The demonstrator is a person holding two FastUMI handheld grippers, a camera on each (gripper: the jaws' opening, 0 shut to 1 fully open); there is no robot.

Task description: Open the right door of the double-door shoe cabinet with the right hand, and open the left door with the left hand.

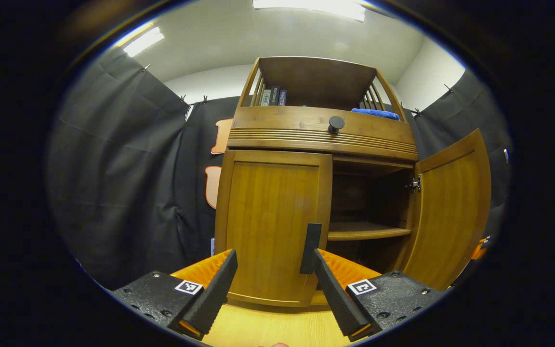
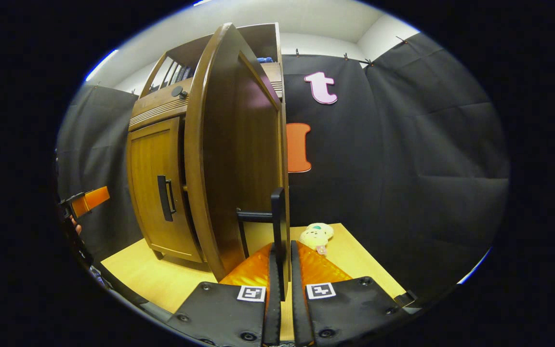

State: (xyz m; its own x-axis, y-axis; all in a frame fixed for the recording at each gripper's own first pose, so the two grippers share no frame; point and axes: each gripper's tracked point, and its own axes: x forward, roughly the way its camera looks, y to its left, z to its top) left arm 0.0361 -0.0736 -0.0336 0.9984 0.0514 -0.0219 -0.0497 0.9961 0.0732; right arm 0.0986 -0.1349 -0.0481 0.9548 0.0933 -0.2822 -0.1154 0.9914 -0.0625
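Your right gripper (image 2: 282, 289) was clenched on the right door's handle (image 2: 277, 226), that door (image 2: 229, 159) swung wide. Your left gripper (image 1: 268, 284) gaped before the shut left door (image 1: 272, 226); its handle (image 1: 310, 248) sat at one o'clock (nearly touching one finger), so closing early risked a miss.

Left gripper (image 1: 270, 270): fingers spread wide, nothing between them, right fingertip (image 1: 310, 248) at the left door handle (image 1: 312, 236). Right gripper (image 2: 281, 270): fingers nearly together, pinching the right door handle (image 2: 277, 217), which stands upright between the tips.
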